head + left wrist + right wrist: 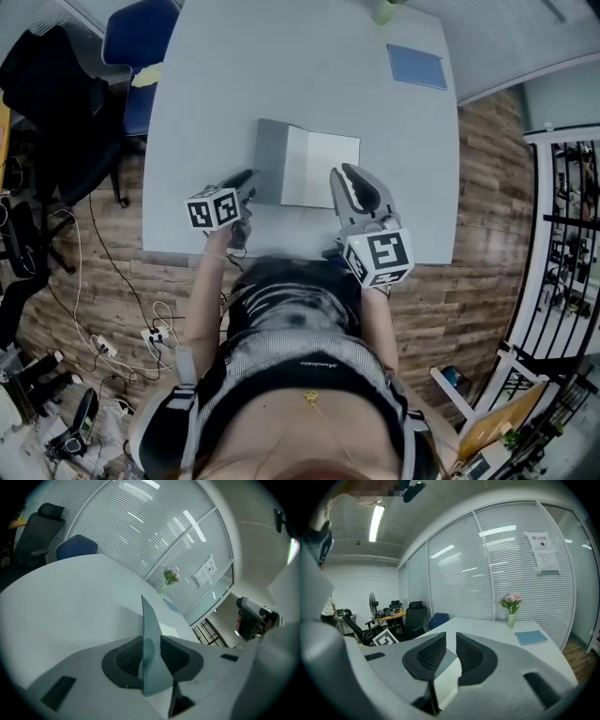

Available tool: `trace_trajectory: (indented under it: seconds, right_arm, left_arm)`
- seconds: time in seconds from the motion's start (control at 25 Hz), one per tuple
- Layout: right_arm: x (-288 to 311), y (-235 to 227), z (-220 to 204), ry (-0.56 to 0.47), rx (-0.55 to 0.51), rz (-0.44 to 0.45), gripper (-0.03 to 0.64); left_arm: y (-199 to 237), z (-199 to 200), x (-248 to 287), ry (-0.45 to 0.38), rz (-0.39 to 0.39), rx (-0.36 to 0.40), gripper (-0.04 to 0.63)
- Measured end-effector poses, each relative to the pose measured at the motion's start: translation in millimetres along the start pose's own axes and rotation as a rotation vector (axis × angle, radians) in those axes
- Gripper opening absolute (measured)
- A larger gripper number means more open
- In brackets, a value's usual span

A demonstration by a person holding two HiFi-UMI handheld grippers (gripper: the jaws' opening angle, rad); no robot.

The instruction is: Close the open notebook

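Closing is under way: my left claw [249, 178] pinches the raised grey cover [150, 634] of the open white-paged notebook [323, 169], my right claw [343, 178] is slightly agape and empty, and next I fold the cover rightward.

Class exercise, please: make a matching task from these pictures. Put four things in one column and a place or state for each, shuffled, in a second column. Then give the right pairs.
Things
1. grey notebook cover
2. blue book
3. vase of flowers
4. right gripper

Places or states
A. standing at the far edge of the table
B. open, gripping nothing
C. held upright in the left gripper
D. lying flat near the table's far right corner

Pairs: 1-C, 2-D, 3-A, 4-B
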State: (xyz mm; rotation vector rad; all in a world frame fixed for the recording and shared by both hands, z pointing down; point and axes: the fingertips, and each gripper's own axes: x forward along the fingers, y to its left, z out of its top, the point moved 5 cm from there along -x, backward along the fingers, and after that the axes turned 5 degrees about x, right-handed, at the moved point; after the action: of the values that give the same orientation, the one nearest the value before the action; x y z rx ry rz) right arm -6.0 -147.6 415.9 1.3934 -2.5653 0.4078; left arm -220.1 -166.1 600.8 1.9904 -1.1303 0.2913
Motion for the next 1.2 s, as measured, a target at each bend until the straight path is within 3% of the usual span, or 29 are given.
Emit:
trace_trajectory:
  seconds: [1.2]
  right_arm:
    - [-18.7,-32.1,6.6,-0.021,0.013,0.015,0.067]
  left_arm:
    - [-41.8,15.9,5.5,-0.029,-0.021,0.02,0.038]
